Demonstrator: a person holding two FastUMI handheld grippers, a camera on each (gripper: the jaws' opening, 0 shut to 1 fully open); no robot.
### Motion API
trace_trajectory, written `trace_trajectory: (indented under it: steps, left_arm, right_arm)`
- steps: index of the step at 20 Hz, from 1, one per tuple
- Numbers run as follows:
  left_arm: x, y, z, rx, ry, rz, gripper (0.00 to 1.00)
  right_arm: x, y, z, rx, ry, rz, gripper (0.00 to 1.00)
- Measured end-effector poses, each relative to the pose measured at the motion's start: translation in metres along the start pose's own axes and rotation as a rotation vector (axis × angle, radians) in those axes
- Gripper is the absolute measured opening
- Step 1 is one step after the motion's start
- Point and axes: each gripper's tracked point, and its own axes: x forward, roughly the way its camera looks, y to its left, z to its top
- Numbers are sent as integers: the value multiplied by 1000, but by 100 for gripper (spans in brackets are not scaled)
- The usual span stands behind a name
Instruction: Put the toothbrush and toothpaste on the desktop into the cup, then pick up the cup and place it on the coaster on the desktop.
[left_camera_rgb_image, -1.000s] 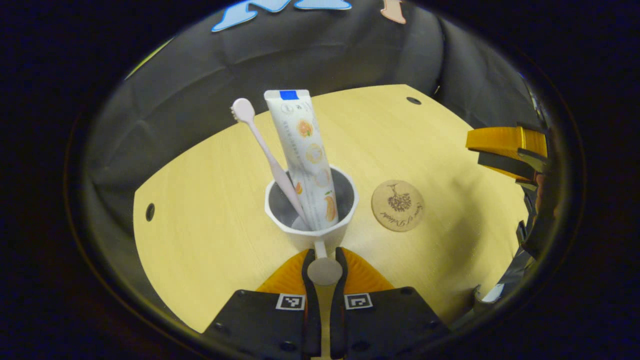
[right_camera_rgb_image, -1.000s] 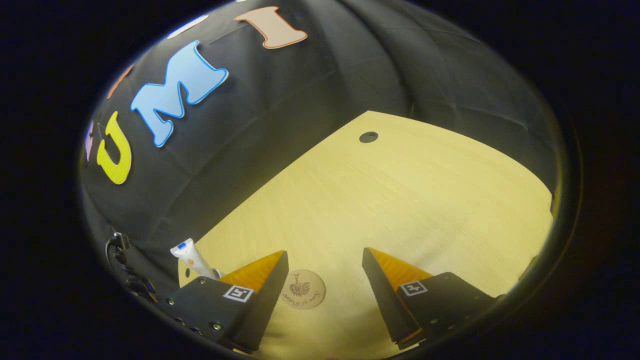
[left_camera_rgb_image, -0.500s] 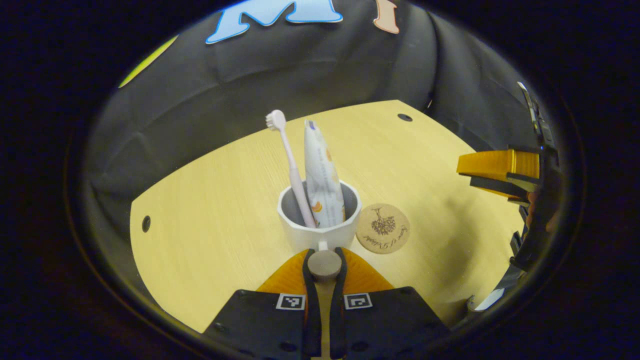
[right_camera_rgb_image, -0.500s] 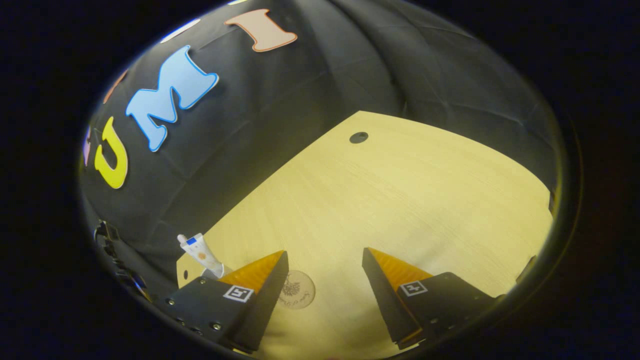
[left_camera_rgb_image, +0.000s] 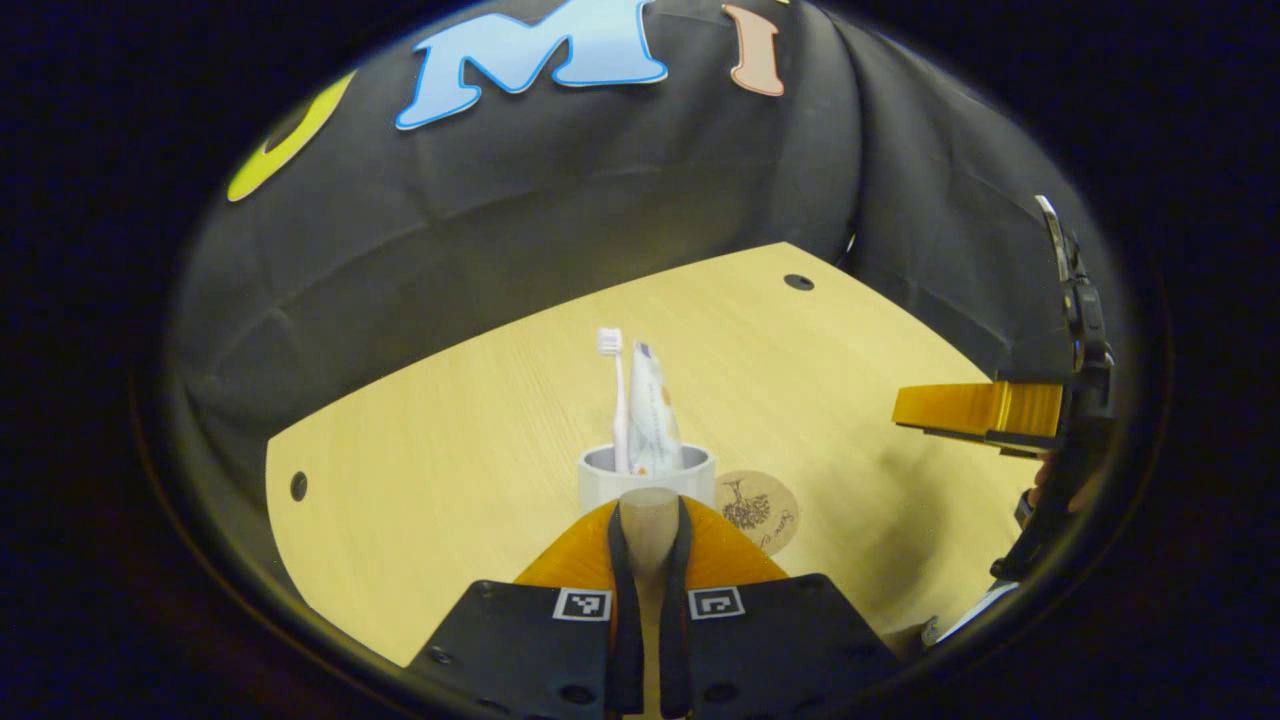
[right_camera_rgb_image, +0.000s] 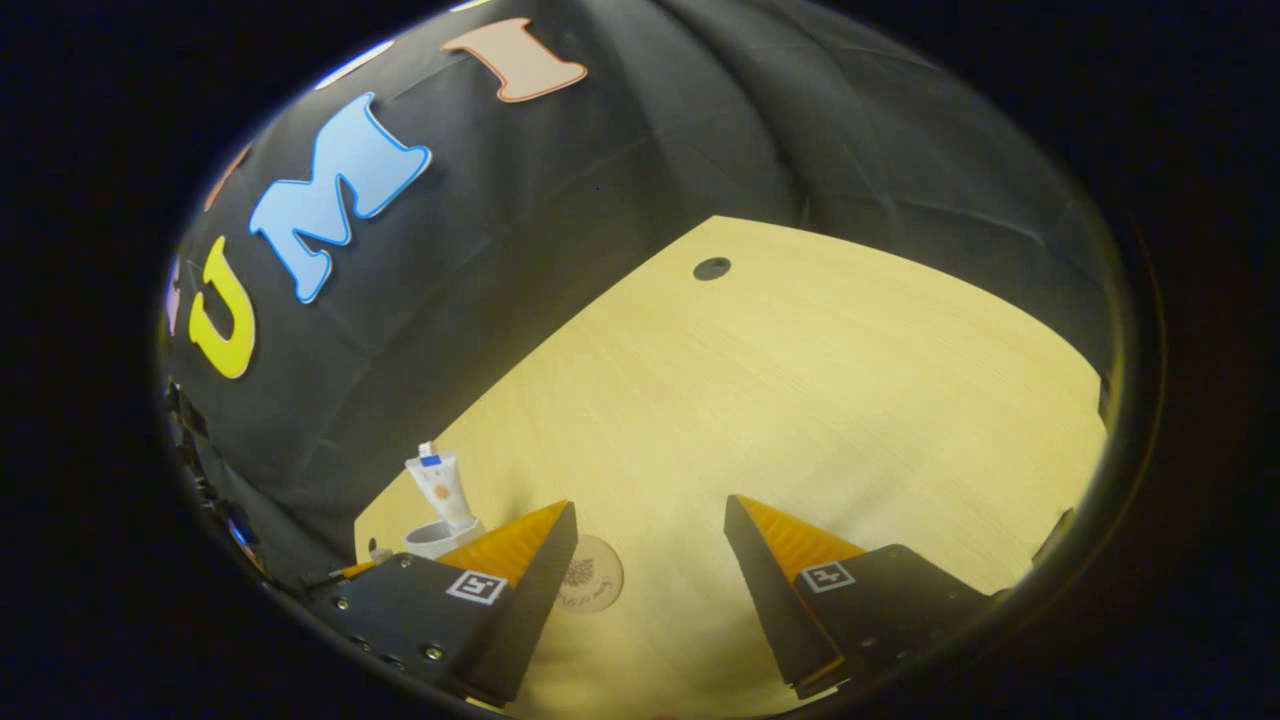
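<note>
Left gripper view: the left gripper (left_camera_rgb_image: 648, 520) has its fingers (left_camera_rgb_image: 575, 555) clenched on the cup's handle (left_camera_rgb_image: 648, 515), the round handle end standing between the two tips. Just past the tips sits the cup (left_camera_rgb_image: 645, 475), pale, rim up, with the toothbrush (left_camera_rgb_image: 617, 400) and the toothpaste (left_camera_rgb_image: 652, 415) standing upright inside, brush on the left, tube touching it on the right. Whether the cup base touches the bench cannot be told, the fingers hide it. Just right of the tips lies the coaster (left_camera_rgb_image: 760, 508), round, flat on the bench (left_camera_rgb_image: 430, 440), close beside the cup, its near edge partly hidden. Left of the fingers the bench is bare out to its left edge, where a small hole (left_camera_rgb_image: 298, 486) sits; ahead of the cup open wood runs to the far edge and a second hole (left_camera_rgb_image: 798, 282). Far right, the right gripper (left_camera_rgb_image: 975, 418) hangs above the bench, well apart from the cup. Right gripper view: its fingers (right_camera_rgb_image: 520, 545) are released, a wide gap between them. Left of the left finger the cup (right_camera_rgb_image: 435, 535) and the toothpaste (right_camera_rgb_image: 440, 485) peek out; the coaster (right_camera_rgb_image: 590, 585) lies inside the gap, against the left finger. Ahead and to the right the bench (right_camera_rgb_image: 800, 400) is open wood up to its edges. The black cloth wall (left_camera_rgb_image: 560, 190) closes the booth behind the bench.
</note>
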Motion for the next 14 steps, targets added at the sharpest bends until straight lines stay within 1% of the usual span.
trace_trajectory:
  steps: [4,7,10,11,14]
  left_arm:
    - [2,-10,11,7,-24,-13,13]
    - [1,-21,28,8,-51,-29,13]
    - [10,-35,41,21,-73,-44,13]
    - [14,-40,45,26,-76,-47,20]
    - [26,-54,55,33,-89,-64,20]
  right_arm:
    - [0,-9,0,8,2,-9,90]
    - [0,-13,0,20,6,-9,90]
    - [-3,-17,3,19,5,-10,90]
    - [-4,-20,5,17,4,-12,90]
    - [-7,-29,8,21,4,-23,90]
